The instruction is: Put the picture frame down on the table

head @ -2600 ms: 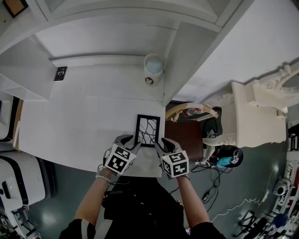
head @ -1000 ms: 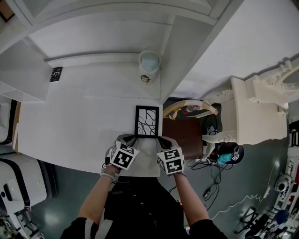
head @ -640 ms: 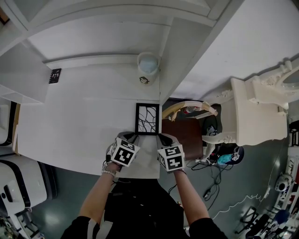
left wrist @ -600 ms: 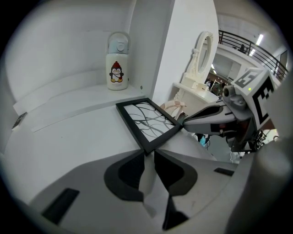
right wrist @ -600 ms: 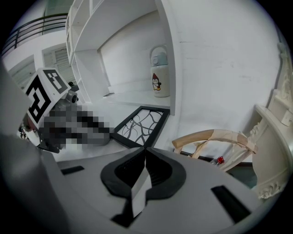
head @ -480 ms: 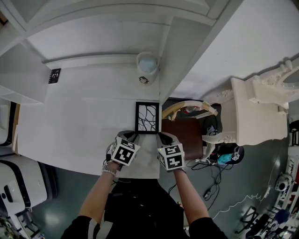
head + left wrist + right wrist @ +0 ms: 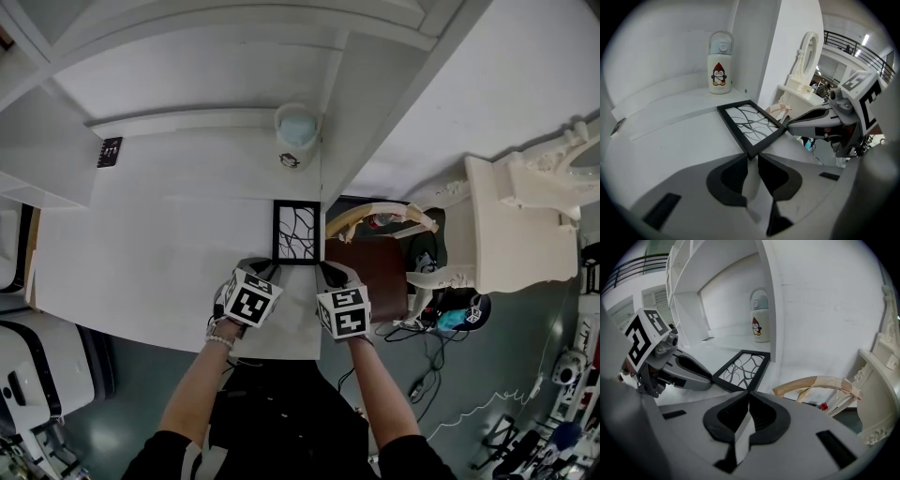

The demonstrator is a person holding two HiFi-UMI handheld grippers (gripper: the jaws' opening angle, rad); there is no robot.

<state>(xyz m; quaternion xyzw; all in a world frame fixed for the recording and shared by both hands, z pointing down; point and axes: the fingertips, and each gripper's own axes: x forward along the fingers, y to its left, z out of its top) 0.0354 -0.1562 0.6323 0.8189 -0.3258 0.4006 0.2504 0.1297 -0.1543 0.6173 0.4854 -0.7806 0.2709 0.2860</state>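
The picture frame (image 7: 296, 232) is black with dark curving lines on a white sheet. It lies flat or close to flat over the white table (image 7: 169, 244), near the table's right edge; whether it rests on the top I cannot tell. My left gripper (image 7: 266, 272) is shut on its near left corner, which shows between the jaws in the left gripper view (image 7: 751, 158). My right gripper (image 7: 327, 274) is shut on the near right corner, its tips meeting at that corner (image 7: 748, 393). The frame (image 7: 752, 125) stretches away from both grippers toward the back wall.
A white bottle with a penguin print (image 7: 297, 134) stands at the back of the table, beyond the frame. A small black card (image 7: 109, 151) lies far left. A white wall panel borders the table's right side. A wooden chair (image 7: 375, 267) and white dresser (image 7: 516, 225) stand right.
Both grippers have carried the frame away from the table's near edge, further in over the top. In the last half second it barely moved.
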